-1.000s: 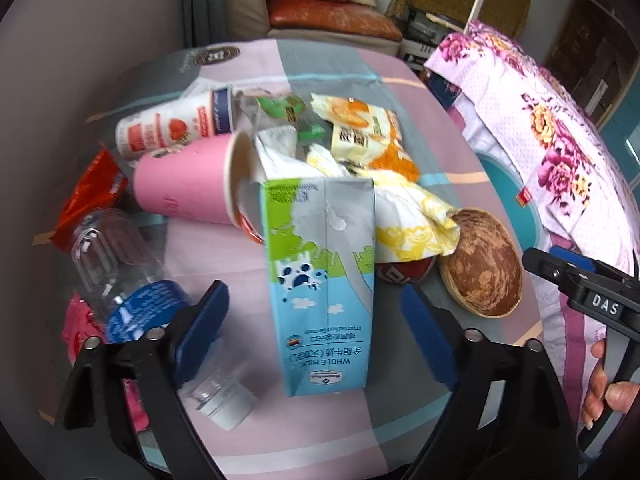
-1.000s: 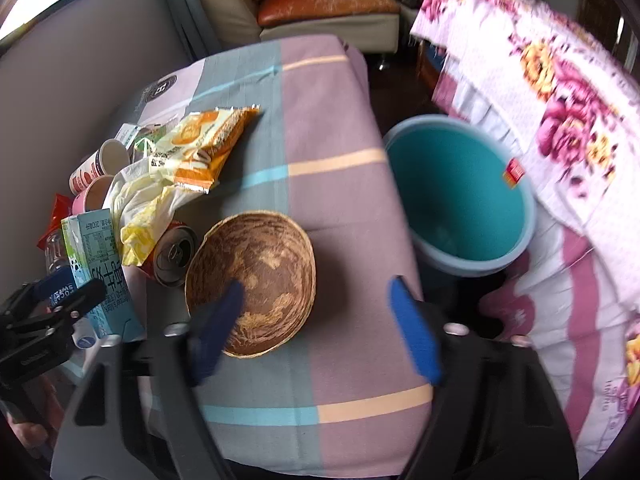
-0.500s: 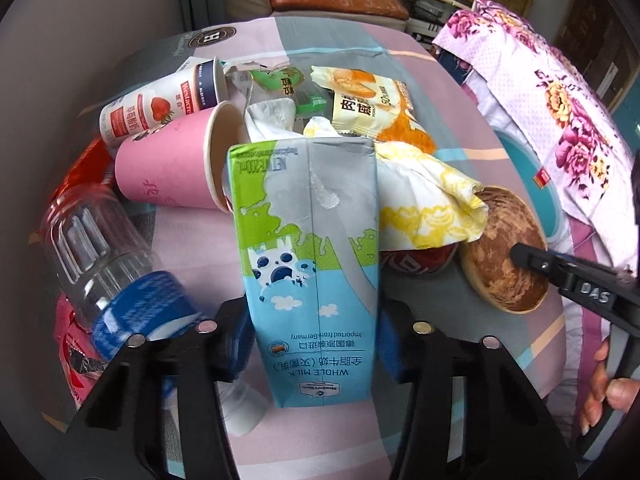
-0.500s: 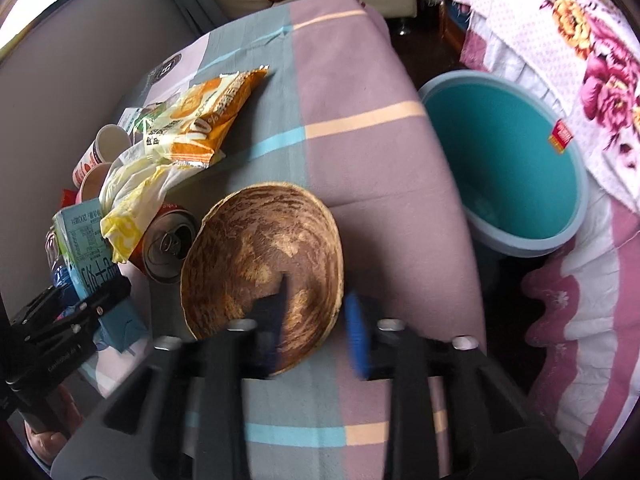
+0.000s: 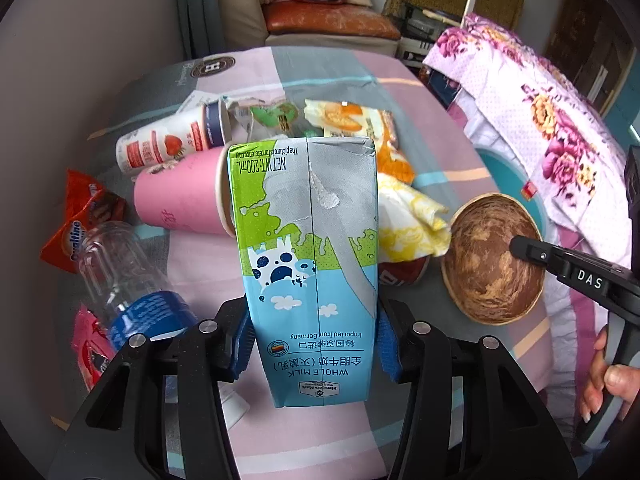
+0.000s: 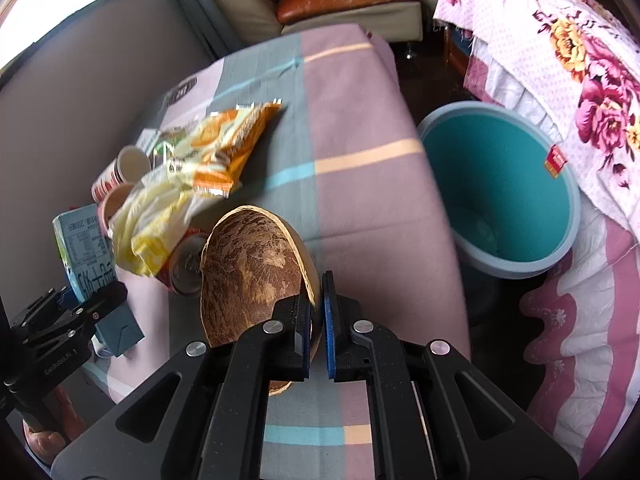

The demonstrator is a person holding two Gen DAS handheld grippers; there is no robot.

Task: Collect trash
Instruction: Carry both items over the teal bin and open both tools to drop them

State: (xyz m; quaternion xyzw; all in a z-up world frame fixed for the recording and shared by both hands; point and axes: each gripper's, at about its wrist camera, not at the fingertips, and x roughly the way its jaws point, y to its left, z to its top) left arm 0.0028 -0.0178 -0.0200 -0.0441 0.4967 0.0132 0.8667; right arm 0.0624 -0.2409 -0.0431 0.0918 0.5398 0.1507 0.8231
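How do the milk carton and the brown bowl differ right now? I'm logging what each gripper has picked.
The milk carton is a tall printed box, clamped across its flat sides by the left gripper. The brown bowl is round and mottled, pinched by its thin rim in the right gripper. The carton stands upright; the bowl is tipped on edge. Both are gripped above the striped cloth.

Both sets of jaws have closed since the earlier pictures. The left hand-held gripper (image 5: 314, 340) now clamps the milk carton (image 5: 308, 256), raised off the bench (image 6: 360, 128). The right hand-held gripper (image 6: 318, 320) has pinched the rim of the brown bowl (image 6: 252, 276), which now stands tilted on edge.
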